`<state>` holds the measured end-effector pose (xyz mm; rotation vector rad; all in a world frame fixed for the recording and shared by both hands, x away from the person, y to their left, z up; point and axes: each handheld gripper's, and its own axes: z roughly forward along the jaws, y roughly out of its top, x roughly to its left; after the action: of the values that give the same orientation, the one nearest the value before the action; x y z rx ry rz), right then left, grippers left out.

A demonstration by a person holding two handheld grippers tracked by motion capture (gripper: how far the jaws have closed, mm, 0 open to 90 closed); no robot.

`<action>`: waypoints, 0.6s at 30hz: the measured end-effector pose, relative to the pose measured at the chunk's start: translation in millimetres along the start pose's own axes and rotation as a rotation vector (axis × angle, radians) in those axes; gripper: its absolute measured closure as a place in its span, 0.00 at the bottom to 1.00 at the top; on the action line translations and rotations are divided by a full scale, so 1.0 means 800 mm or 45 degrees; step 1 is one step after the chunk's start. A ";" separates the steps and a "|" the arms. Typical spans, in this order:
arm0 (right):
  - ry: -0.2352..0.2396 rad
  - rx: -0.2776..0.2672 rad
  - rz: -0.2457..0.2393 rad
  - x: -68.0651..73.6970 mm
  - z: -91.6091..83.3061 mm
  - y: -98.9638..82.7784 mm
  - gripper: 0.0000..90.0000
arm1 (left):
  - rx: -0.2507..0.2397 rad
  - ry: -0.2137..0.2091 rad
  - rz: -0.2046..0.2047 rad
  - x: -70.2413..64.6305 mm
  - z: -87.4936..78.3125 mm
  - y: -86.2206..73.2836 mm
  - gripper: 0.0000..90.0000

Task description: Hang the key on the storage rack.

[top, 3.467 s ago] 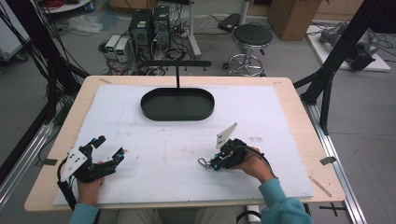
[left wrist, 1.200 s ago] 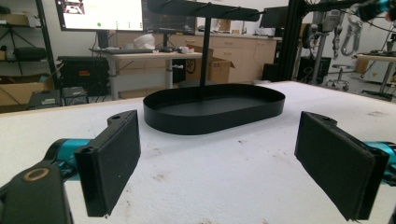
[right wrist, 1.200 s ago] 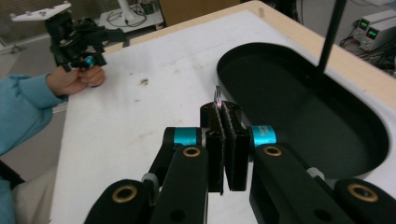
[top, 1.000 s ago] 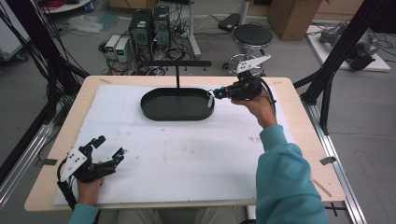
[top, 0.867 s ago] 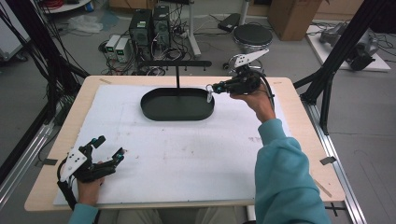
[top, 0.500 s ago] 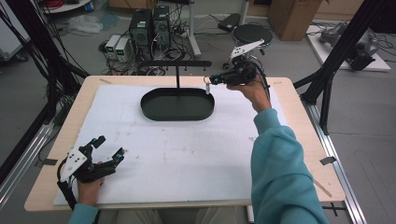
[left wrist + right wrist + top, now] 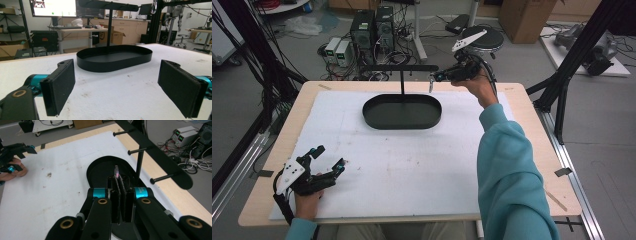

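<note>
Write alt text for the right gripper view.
The right hand-held gripper is shut on a small thin pink-tinted object, held above a black oval tray beside a black rack with pegs. The left hand-held gripper rests far off on the white mat.

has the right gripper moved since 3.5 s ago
Yes. The right gripper has gone from the near right of the table, away from the person, to the right end of the black rack's bar, above the tray.

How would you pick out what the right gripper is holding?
Start at the black oval tray at the table's far side, with its post and peg bar. At the bar's right end, the right gripper pinches a small thin carabiner-like clip, the one silvery piece among black parts.
</note>
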<state>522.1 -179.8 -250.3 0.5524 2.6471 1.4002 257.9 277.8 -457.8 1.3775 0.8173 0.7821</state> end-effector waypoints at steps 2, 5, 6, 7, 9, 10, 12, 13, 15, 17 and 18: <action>-0.010 0.020 -0.010 -0.003 0.003 0.004 0.99 | 0.005 -0.001 0.007 0.000 0.000 0.000 0.16; -0.013 0.053 -0.006 -0.005 0.006 0.008 0.99 | 0.000 0.001 -0.002 0.000 0.000 0.000 0.16; -0.023 0.059 -0.016 -0.008 0.008 0.010 0.99 | 0.000 0.001 -0.002 0.000 0.000 0.000 0.16; -0.023 0.075 -0.006 -0.008 0.008 0.011 0.99 | 0.000 0.001 -0.003 0.000 0.000 0.000 0.16; -0.032 0.089 -0.009 -0.011 0.011 0.014 0.99 | 0.000 0.001 -0.004 0.000 0.000 0.000 0.16; -0.039 0.101 -0.006 -0.013 0.012 0.016 0.99 | 0.000 0.001 -0.003 0.000 0.000 0.000 0.16; -0.048 0.123 -0.011 -0.016 0.015 0.018 0.99 | 0.000 0.001 -0.004 0.000 0.000 0.000 0.16; -0.050 0.125 -0.021 -0.018 0.017 0.019 0.99 | 0.000 0.001 -0.004 0.000 0.000 0.000 0.16; -0.056 0.150 0.003 -0.019 0.018 0.020 0.99 | 0.000 0.001 -0.003 0.000 0.000 0.000 0.16; -0.062 0.160 0.005 -0.022 0.020 0.021 0.99 | 0.002 0.001 -0.003 0.000 0.000 0.000 0.16; -0.061 0.164 0.006 -0.024 0.020 0.021 0.99 | 0.002 0.001 -0.003 0.000 0.000 0.000 0.16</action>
<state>548.6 -165.2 -247.3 0.5970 2.7131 1.2073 258.0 278.0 -457.8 1.3778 0.8203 0.7804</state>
